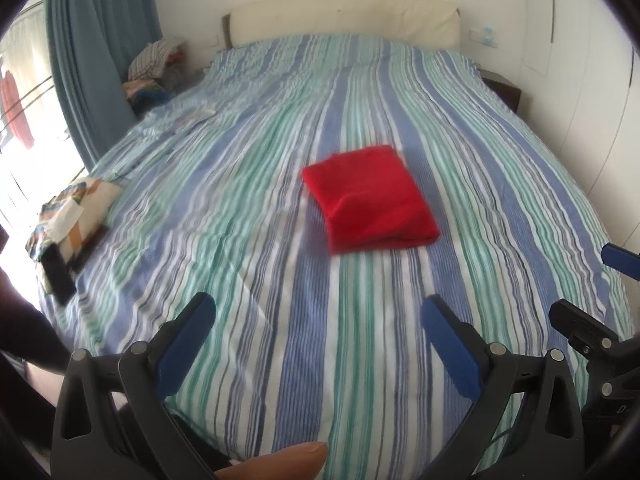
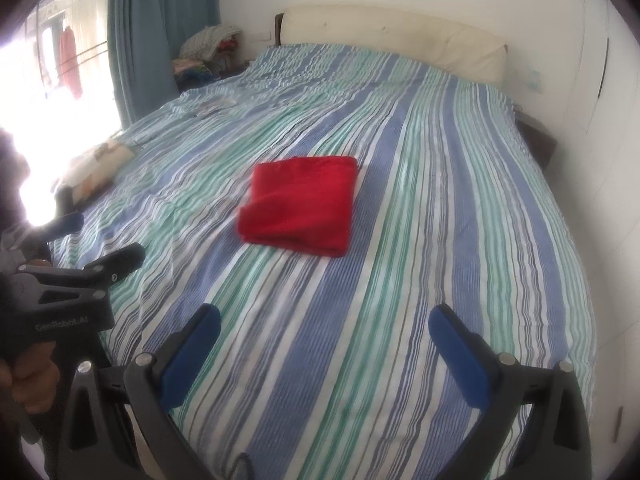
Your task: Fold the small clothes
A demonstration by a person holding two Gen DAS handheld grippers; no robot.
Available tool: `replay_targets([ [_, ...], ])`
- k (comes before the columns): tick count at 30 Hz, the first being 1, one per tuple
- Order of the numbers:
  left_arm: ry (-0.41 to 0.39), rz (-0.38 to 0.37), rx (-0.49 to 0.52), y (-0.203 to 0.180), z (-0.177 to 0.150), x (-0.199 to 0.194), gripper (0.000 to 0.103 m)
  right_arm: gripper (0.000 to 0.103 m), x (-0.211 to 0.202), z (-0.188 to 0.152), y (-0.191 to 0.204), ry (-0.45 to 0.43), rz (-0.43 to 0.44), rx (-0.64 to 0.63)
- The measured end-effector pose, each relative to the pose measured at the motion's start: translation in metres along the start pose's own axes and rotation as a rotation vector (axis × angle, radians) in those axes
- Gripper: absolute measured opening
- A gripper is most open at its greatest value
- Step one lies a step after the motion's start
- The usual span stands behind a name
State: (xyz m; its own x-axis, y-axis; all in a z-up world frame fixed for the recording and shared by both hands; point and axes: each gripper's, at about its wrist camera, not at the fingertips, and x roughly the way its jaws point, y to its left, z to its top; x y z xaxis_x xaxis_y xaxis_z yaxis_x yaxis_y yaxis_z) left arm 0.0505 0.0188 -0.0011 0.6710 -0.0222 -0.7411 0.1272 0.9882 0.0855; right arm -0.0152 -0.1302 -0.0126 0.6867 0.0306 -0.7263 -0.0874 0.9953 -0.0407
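Scene: A red garment (image 1: 370,198) lies folded into a rough square on the striped bed (image 1: 224,264), near the middle of the cover and well apart from both of your tools.

Fold: By the look of it, the folding of this piece is done or close to it; the near edge shows a soft bulge where the layers overlap.

Risk, loose layers: That bulging near edge could spring open if you nudge it from the front. A single-finger push would likely drag the top layer alone and undo the square.

Risk, bed cover: The wrinkled cover could be pinched along with the cloth if you come in low, pulling the garment askew.

Risk, crowding: Your tools sit close together at the foot of the bed; bringing both toward the small square at once could make them collide.

Left gripper (image 1: 318,312): You hold it low over the near end of the bed, pointing toward the headboard (image 1: 344,16). Its blue-padded fingers (image 1: 182,346) are spread wide with nothing between them.

Right gripper (image 2: 324,320): You hold it alongside, at the left one's right, likewise aimed up the bed. It is spread wide too, and empty.

Edge: A patterned pile (image 1: 72,208) rests at the bed's left side, well clear.
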Motion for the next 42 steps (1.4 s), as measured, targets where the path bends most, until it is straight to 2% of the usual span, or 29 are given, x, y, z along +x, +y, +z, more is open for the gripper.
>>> replay_targets([
  [10,0.004,0.038,-0.015,0.002,0.002,-0.01,0.103,0.102,-0.011,0.004,0.009,-0.007,0.015,-0.013],
  [28,-0.021,0.091,0.008,-0.003,0.003,-0.017,0.103,0.102,-0.023,0.018,0.015,-0.029,-0.047,-0.021],
  [32,-0.082,0.07,-0.001,0.0,0.006,-0.023,0.103,0.102,-0.025,0.017,0.015,-0.033,-0.064,-0.025],
  [34,-0.116,0.068,0.035,0.0,0.01,-0.028,0.103,0.102,-0.026,0.017,0.014,-0.033,-0.069,-0.027],
  [36,-0.142,0.098,0.073,-0.002,0.014,-0.032,0.103,0.102,-0.027,0.017,0.013,-0.034,-0.078,-0.029],
  [38,-0.162,0.13,0.064,0.001,0.018,-0.037,0.103,0.102,-0.028,0.017,0.012,-0.037,-0.091,-0.031],
  [42,-0.116,0.081,0.016,0.005,0.023,-0.04,0.103,0.102,-0.031,0.019,0.009,-0.043,-0.096,-0.03],
])
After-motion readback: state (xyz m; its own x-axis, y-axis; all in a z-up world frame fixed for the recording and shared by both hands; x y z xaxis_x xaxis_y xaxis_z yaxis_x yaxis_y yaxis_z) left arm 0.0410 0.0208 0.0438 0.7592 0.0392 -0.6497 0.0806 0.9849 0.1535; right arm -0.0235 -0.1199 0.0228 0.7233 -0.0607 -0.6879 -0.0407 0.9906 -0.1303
